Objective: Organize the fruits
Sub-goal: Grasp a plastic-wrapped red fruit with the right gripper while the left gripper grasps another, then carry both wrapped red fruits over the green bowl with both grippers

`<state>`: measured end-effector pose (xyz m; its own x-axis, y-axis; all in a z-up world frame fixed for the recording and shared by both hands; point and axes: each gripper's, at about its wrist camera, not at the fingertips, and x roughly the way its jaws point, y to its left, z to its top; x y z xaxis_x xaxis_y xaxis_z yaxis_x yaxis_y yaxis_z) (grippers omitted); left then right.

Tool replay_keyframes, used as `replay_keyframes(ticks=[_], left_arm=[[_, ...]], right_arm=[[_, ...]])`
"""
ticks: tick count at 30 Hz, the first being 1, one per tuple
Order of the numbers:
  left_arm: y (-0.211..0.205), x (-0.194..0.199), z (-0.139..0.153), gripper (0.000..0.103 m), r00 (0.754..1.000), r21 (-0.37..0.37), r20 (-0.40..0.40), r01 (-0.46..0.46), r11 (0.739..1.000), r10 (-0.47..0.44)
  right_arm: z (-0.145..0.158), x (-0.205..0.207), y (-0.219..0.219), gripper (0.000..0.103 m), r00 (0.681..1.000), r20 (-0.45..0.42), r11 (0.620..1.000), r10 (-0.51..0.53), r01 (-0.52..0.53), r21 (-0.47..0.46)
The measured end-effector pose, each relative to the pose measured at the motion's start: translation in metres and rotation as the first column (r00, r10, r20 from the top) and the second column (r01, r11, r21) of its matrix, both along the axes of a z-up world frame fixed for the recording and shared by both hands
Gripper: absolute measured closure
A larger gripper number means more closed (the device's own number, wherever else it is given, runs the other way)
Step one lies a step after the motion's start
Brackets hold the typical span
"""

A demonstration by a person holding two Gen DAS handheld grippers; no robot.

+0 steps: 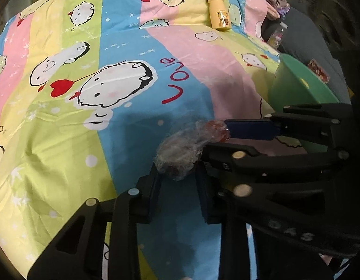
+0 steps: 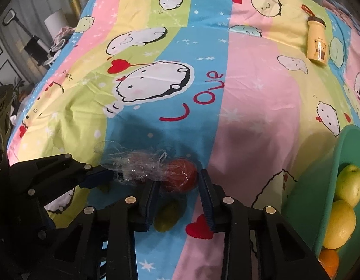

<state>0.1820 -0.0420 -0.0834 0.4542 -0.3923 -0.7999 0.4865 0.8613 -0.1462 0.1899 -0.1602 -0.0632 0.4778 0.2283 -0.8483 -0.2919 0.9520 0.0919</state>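
Fruit wrapped in crinkled clear plastic film (image 1: 180, 154) lies low in the middle of both views, on a pastel striped cartoon bedsheet (image 1: 110, 46). The left gripper (image 1: 177, 182) is clenched on the film's near end, its pads pressing the wrap. The right gripper (image 2: 177, 186) straddles the round red fruit (image 2: 182, 175) at the film's other end; whether its pads grip it I cannot tell. At the right edge of the right wrist view a green plastic bowl (image 2: 320, 186) holds yellow-green lemons (image 2: 350, 184). A yellow bear-print bottle (image 1: 219, 14) lies upper right.
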Motion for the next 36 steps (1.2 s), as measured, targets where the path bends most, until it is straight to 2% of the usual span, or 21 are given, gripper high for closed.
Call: replay_keyframes(ticks=[5,9,14,19,28,36], left_arm=[[0.009,-0.003,0.006,0.075,1.000,-0.052,0.009,-0.016,0.999,0.016],[0.015,-0.010,0.016,0.075,0.999,-0.097,0.020,-0.029,0.995,0.031],[0.022,-0.022,0.029,0.075,0.998,-0.120,0.035,-0.045,0.992,0.049],[0.034,-0.038,0.049,0.075,0.995,-0.162,0.067,-0.063,0.985,0.075],[0.057,-0.066,0.086,0.075,0.983,-0.245,0.119,-0.107,0.964,0.139],[0.033,-0.077,0.105,0.075,0.982,-0.250,0.157,-0.066,0.966,0.108]], right_arm=[[0.015,-0.012,-0.008,0.068,0.998,0.060,0.999,-0.001,-0.002,0.049],[0.026,-0.025,-0.017,0.068,0.996,0.093,0.993,-0.002,-0.009,0.122],[0.038,-0.042,-0.027,0.068,0.990,0.144,0.976,-0.001,-0.030,0.217],[0.052,-0.060,-0.041,0.068,0.981,0.194,0.964,-0.022,-0.030,0.263],[0.073,-0.101,-0.105,0.068,0.946,0.285,0.931,-0.156,0.044,0.362],[0.076,-0.116,-0.154,0.068,0.912,0.307,0.907,-0.270,0.135,0.398]])
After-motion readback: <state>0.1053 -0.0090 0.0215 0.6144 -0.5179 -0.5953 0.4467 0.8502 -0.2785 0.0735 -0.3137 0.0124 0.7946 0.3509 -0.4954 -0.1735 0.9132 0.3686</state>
